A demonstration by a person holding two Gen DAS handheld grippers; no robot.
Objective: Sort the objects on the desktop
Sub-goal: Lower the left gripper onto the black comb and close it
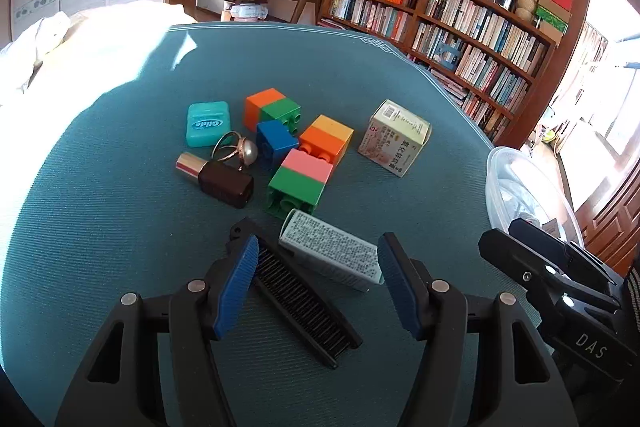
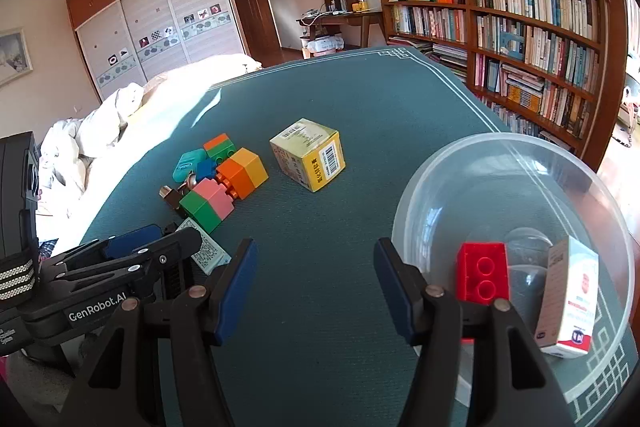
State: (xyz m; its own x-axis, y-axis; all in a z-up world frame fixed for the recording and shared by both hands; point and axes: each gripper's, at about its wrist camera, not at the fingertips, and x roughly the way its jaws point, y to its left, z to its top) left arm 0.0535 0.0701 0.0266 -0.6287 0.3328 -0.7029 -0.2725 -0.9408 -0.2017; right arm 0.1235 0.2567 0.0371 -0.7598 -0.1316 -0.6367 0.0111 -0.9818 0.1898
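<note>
My left gripper (image 1: 318, 285) is open above the teal tablecloth. A black comb (image 1: 304, 303) and a small grey printed box (image 1: 332, 255) lie between its blue pads, neither one pressed. Beyond them sit a pink-green brick (image 1: 300, 183), an orange-yellow brick (image 1: 326, 139), a blue brick (image 1: 276, 143), an orange-green brick (image 1: 272, 109), a lipstick (image 1: 218, 179), a pearl ring (image 1: 236, 151) and a teal floss box (image 1: 208, 123). My right gripper (image 2: 316, 287) is open over bare cloth, just left of a clear bowl (image 2: 440, 179). The bowl holds a red brick (image 2: 484, 277) and a white carton (image 2: 572, 299).
A cream and yellow medicine box (image 2: 308, 155) stands alone mid-table. The left gripper's body (image 2: 132, 259) sits close to the right gripper's left side. The table edge runs near the bowl on the right. A bed lies to the left and bookshelves stand behind.
</note>
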